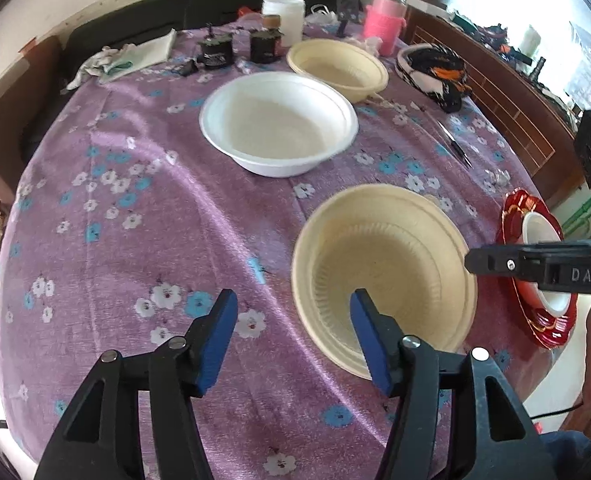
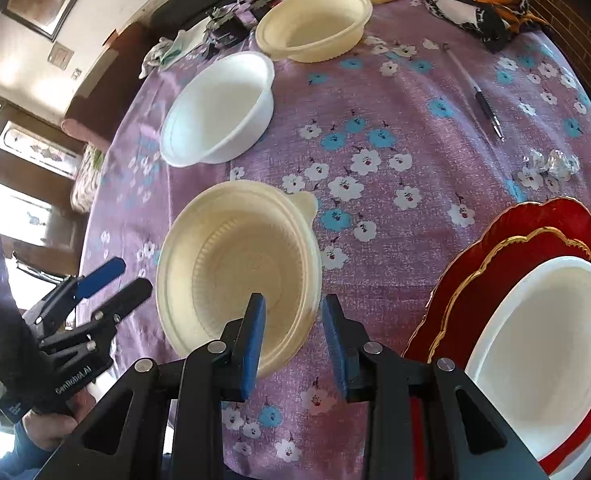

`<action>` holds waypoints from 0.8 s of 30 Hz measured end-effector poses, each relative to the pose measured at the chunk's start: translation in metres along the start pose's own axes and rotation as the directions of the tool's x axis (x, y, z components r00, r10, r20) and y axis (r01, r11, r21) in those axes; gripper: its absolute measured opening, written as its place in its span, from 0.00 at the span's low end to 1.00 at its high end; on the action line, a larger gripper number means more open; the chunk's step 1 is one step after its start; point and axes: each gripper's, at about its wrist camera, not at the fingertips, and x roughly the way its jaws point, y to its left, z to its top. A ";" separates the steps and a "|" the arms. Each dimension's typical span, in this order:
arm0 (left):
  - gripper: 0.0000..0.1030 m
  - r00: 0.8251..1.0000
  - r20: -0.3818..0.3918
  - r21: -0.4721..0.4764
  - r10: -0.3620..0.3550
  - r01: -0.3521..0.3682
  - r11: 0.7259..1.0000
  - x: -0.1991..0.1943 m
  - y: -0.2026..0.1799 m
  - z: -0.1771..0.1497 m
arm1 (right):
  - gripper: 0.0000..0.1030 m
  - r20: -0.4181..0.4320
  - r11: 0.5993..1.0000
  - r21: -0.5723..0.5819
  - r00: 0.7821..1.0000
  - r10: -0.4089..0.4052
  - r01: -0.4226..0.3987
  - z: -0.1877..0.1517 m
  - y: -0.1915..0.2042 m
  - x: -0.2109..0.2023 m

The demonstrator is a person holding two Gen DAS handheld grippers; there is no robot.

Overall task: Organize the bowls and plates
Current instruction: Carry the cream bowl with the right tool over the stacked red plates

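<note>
Jaws of right gripper point(image 1: 471, 261) lettered "DAS"

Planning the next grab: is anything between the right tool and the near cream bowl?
Nothing visible: the right tool, open, sits at the near cream bowl, its rim between the pads.

Both tongs, left point(image 1: 291, 336) and right point(image 2: 293, 338): black plastic linkage frames, silver pivot screws, blue ribbed pads point(image 2: 251, 344) (white "DAS" and "GenRobot.AI" lettering on bodies), bare-skinned hand point(image 2: 51, 424), blue sleeve.
</note>
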 end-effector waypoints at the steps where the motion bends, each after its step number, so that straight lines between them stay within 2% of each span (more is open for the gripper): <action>1: 0.56 1.000 -0.007 0.004 -0.008 0.008 1.000 0.000 -0.002 0.000 | 0.31 0.004 1.000 -0.001 1.000 -0.005 0.005 0.000 -0.001 0.000; 4: 0.56 0.999 -0.038 0.008 -0.014 0.015 1.000 0.004 -0.005 -0.004 | 0.31 0.009 1.000 0.003 1.000 -0.019 0.019 0.003 -0.004 0.003; 9: 0.56 0.996 -0.077 0.001 -0.036 0.036 0.999 0.017 -0.005 -0.005 | 0.30 -0.016 1.000 -0.016 1.000 0.019 -0.019 -0.001 0.001 0.013; 15: 0.56 0.998 -0.056 0.046 -0.024 0.027 0.999 0.026 -0.013 0.010 | 0.29 -0.091 0.995 -0.085 0.995 0.046 -0.054 -0.021 0.022 0.016; 18: 0.56 0.998 -0.047 0.036 -0.034 0.035 0.999 0.021 -0.011 0.013 | 0.30 -0.149 0.988 -0.127 0.987 0.066 -0.085 -0.033 0.029 0.019; 24: 0.56 0.998 -0.036 -0.018 -0.052 0.051 0.999 0.004 0.007 0.005 | 0.30 -0.123 0.991 -0.107 0.990 0.072 -0.085 -0.039 0.015 0.001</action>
